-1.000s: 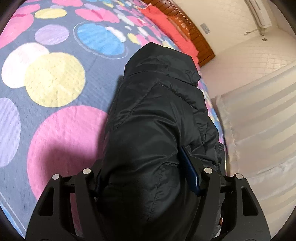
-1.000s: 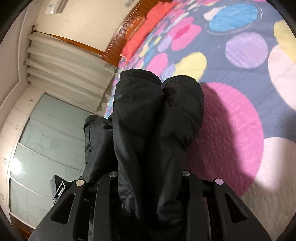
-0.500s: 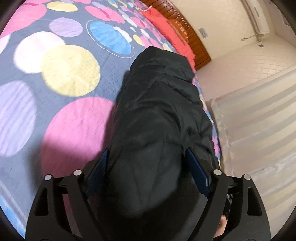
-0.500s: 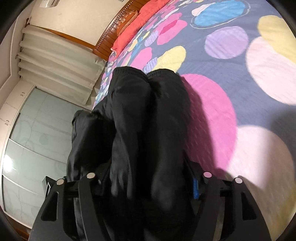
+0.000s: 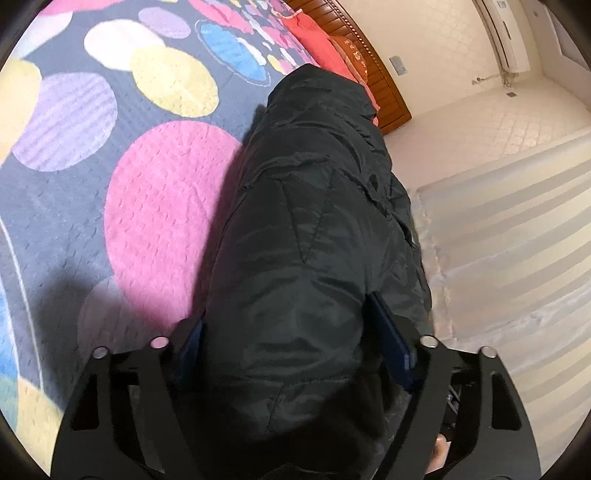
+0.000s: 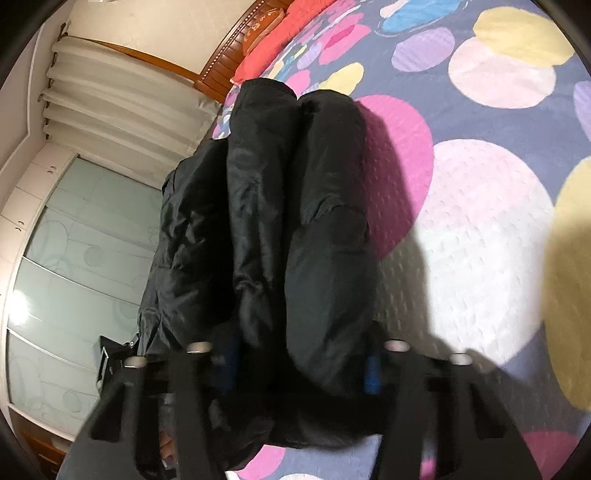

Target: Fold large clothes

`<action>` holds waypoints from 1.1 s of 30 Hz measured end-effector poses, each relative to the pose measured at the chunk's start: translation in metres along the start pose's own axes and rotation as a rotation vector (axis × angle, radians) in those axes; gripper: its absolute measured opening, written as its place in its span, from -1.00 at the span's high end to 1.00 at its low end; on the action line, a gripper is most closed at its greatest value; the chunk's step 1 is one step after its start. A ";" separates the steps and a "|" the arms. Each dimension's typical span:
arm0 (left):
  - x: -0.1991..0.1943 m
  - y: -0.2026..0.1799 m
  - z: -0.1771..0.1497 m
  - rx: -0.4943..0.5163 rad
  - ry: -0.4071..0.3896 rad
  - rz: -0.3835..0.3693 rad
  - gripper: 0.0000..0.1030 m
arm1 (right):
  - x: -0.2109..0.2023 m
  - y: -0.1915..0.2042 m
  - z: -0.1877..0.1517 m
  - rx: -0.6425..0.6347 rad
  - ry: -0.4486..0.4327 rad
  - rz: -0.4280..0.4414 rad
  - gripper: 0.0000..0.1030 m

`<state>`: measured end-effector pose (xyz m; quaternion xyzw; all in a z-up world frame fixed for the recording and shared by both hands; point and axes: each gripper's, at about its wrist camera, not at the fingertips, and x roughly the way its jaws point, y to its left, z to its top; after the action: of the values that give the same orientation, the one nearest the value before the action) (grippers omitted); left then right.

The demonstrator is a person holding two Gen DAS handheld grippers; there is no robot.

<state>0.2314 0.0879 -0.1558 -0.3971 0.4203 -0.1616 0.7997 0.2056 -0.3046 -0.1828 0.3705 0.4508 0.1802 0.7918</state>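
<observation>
A black padded jacket [image 5: 314, 221], bunched into a thick roll, lies on the bedspread [image 5: 155, 206] of coloured circles. My left gripper [image 5: 291, 332] has the near end of that roll between its blue pads [image 5: 391, 336]. Its jaws are closing and the pads press into the fabric. In the right wrist view the jacket [image 6: 295, 184] shows as two puffy lobes over the bedspread [image 6: 480, 221]. My right gripper [image 6: 299, 354] straddles its near end, jaws closing, pads [image 6: 371, 369] against the cloth. The jacket hides the inner faces of all the pads.
Red pillows [image 5: 314, 33] and a wooden headboard [image 5: 384, 92] stand at the bed's far end. Pale curtains [image 5: 517, 240] hang along the bedside, and a glass-fronted wardrobe [image 6: 74, 258] stands past them. An air conditioner [image 5: 506, 37] is on the wall. A person's fingertip [image 5: 439, 446] shows below.
Both grippers have drawn back across the bed with the jacket roll between them. Their jaws widened half a second ago and have narrowed onto the fabric again.
</observation>
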 end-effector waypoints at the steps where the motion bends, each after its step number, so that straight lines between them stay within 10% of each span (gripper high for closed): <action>1: -0.004 0.000 -0.001 0.002 -0.001 0.003 -0.37 | -0.003 0.001 -0.002 0.000 0.000 0.002 0.37; 9: -0.012 0.003 -0.012 0.024 -0.013 0.016 -0.38 | -0.006 -0.010 -0.003 0.034 0.006 0.052 0.45; 17: -0.019 0.015 -0.002 -0.014 0.006 -0.022 -0.55 | -0.018 -0.004 -0.001 -0.004 -0.020 0.008 -0.16; 23: -0.028 0.021 0.015 -0.025 -0.047 -0.007 -0.57 | -0.036 -0.006 0.025 0.021 -0.094 0.018 -0.26; 30: 0.006 0.004 0.040 0.022 -0.007 0.017 -0.57 | 0.007 -0.001 0.071 0.058 -0.080 0.045 -0.30; 33: 0.016 -0.004 0.043 0.043 -0.009 0.064 -0.57 | 0.020 -0.001 0.076 0.054 -0.075 -0.006 0.00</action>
<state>0.2756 0.0974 -0.1467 -0.3668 0.4256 -0.1433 0.8147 0.2808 -0.3250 -0.1711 0.3967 0.4266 0.1518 0.7985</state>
